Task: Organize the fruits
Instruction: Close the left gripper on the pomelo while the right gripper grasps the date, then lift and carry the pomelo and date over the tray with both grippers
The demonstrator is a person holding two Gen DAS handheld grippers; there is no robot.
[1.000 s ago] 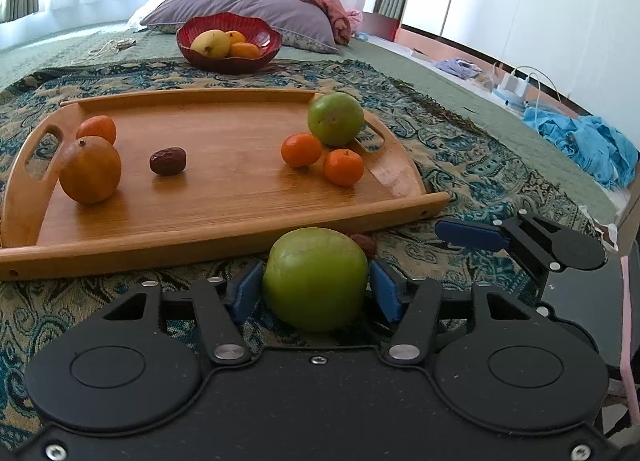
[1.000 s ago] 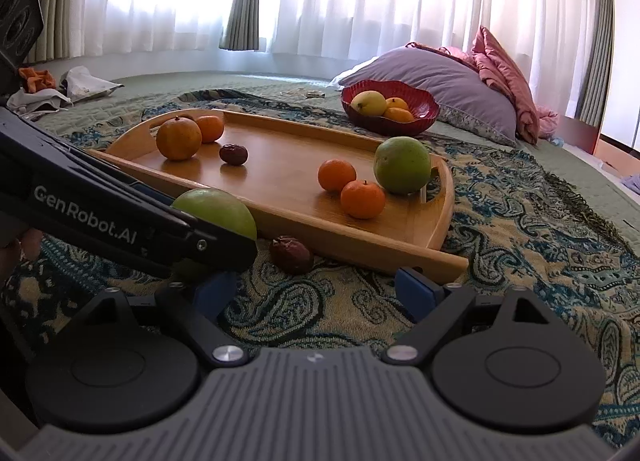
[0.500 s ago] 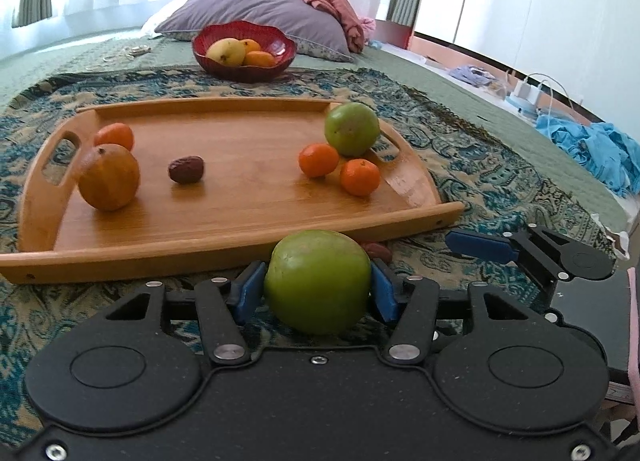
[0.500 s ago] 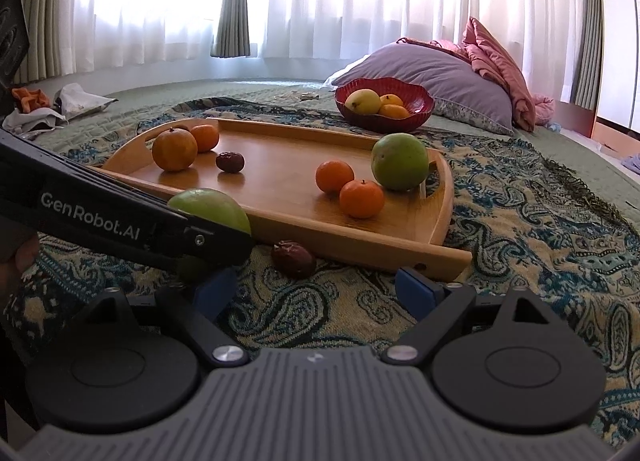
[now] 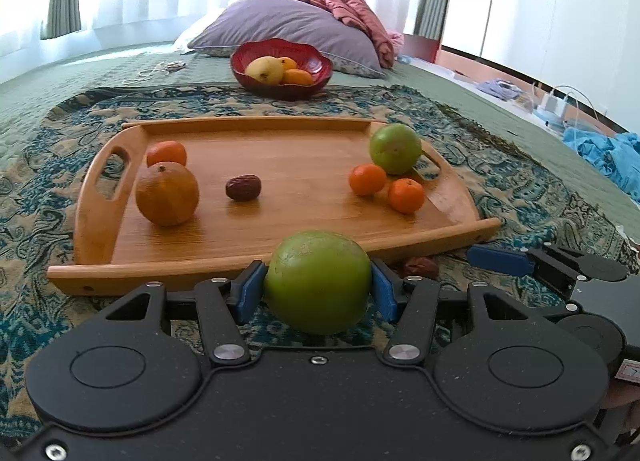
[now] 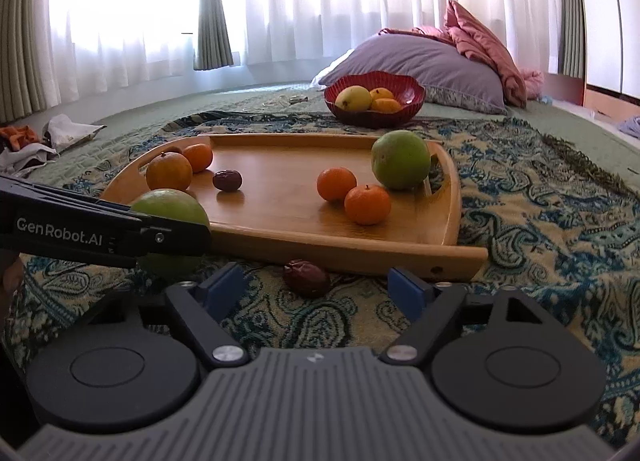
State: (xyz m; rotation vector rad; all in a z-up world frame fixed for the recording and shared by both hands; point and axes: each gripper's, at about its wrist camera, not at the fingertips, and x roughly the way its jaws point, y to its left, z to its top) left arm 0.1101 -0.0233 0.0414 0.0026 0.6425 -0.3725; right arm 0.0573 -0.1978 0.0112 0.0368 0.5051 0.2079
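Patterned teal-and-cream cloth (image 6: pixel 540 221) covers the bed and carries everything. Nearest, the left gripper (image 5: pixel 318 287) has its blue pads pressed on both sides of a green apple (image 5: pixel 318 281), held just short of the tray's front rim. Beside it the right gripper (image 6: pixel 316 287) has just been narrowing its jaws, yet they stand well apart and grip nothing; a dark date (image 6: pixel 306 277) lies loose on the cloth ahead of them, in line with the gap, not touched by either pad.

Just past the date sits the wooden tray (image 5: pixel 280 257). On its left end are a large orange (image 5: pixel 167 193) and a small mandarin (image 5: pixel 166 153) behind it, with a second date (image 5: pixel 243 187) near the middle. On the right end two mandarins (image 5: pixel 386 187) rest near another green apple (image 5: pixel 395 149). Farther off, a red bowl (image 5: pixel 316 69) holds a yellow fruit and more oranges, in front of a purple pillow (image 5: pixel 296 27).

The step in hand looks like gathering the strays: the apple is secured and seems ready to be lifted over the rim, probably towards its twin on the right. The right gripper would need to ease forward and down until the date sits between its pads, then close gently, since the date is small, soft and low on a yielding cloth
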